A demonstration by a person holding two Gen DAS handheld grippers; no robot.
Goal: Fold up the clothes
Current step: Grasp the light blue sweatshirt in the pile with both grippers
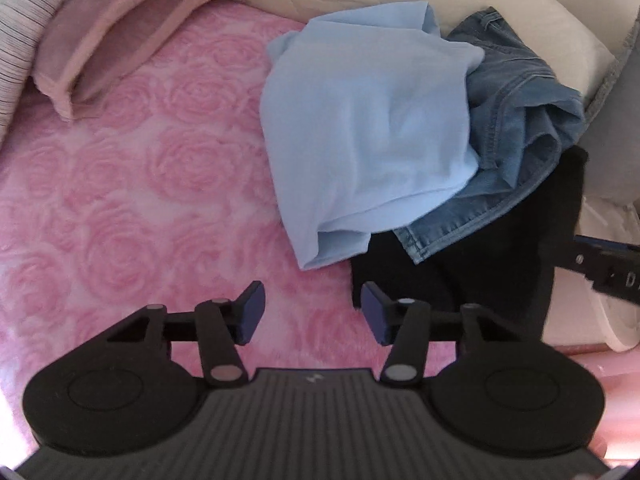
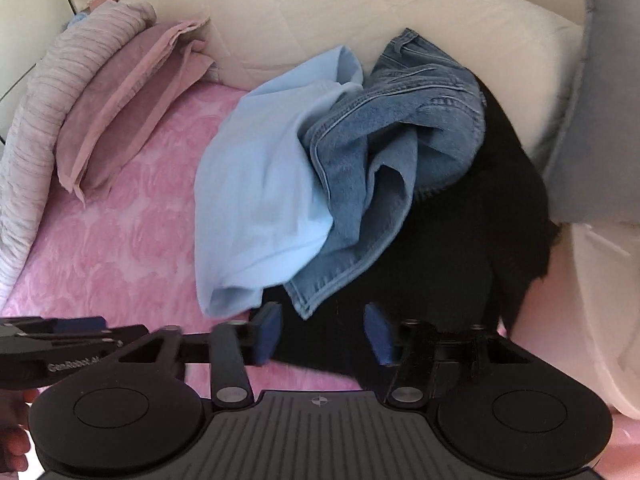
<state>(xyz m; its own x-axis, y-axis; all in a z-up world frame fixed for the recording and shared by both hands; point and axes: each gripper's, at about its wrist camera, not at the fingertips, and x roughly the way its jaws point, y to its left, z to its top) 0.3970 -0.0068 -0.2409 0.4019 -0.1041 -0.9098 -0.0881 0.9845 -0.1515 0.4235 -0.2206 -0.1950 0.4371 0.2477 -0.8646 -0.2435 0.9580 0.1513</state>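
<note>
A heap of clothes lies on a pink rose-patterned blanket (image 1: 120,184). A light blue garment (image 1: 360,128) (image 2: 260,184) is draped on top at the left, crumpled blue jeans (image 1: 516,120) (image 2: 384,160) sit beside it, and a black garment (image 1: 480,256) (image 2: 440,264) lies under both. My left gripper (image 1: 314,314) is open above the blanket, just short of the blue garment's lower hem and the black garment's edge. My right gripper (image 2: 322,334) is open over the black garment's near edge, below the jeans' hem. Neither holds anything.
A folded mauve pillow or blanket (image 1: 120,28) (image 2: 128,108) and a striped quilt (image 2: 44,132) lie at the back left. A cream padded headboard (image 2: 320,20) runs behind the heap. The right gripper's body (image 1: 608,272) shows at the right edge of the left wrist view.
</note>
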